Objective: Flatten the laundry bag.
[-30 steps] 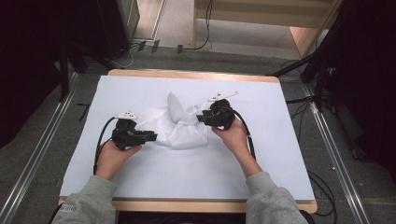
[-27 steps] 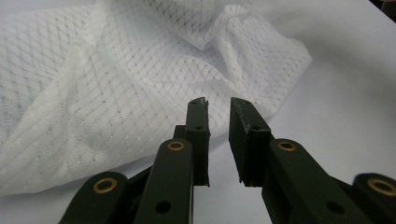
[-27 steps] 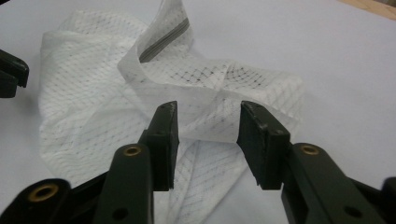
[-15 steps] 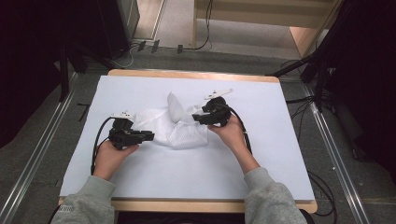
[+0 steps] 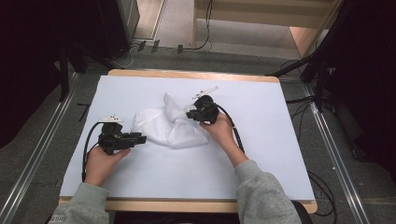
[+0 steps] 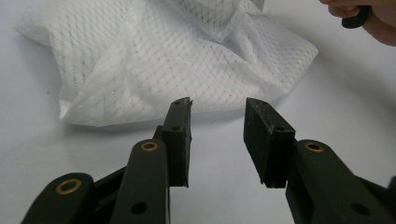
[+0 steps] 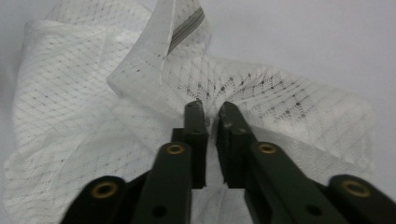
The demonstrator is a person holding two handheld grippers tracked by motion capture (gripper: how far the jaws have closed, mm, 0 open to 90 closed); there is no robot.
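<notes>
A crumpled white mesh cloth (image 5: 163, 128) lies in the middle of the white-covered table (image 5: 261, 158). My left gripper (image 5: 143, 138) sits just off the cloth's left edge. Its jaws have just been opening and stand apart with nothing between them, as the left gripper view shows (image 6: 218, 106), with the cloth (image 6: 187, 60) just ahead. My right gripper (image 5: 188, 114) is at the cloth's upper right. Its jaws have just closed and pinch a raised fold of the cloth (image 7: 261, 93) at their tips (image 7: 211, 108).
A wooden rim (image 5: 187, 74) borders the table at the far side and front. Metal rails (image 5: 37, 163) run along the floor on both sides, with cables (image 5: 205, 44) beyond the far edge. The right hand (image 6: 373, 16) appears in the left gripper view.
My left gripper has let go of the cloth's left edge, opened and drawn back to the left. My right gripper has shifted left onto the cloth and shut on a fold.
</notes>
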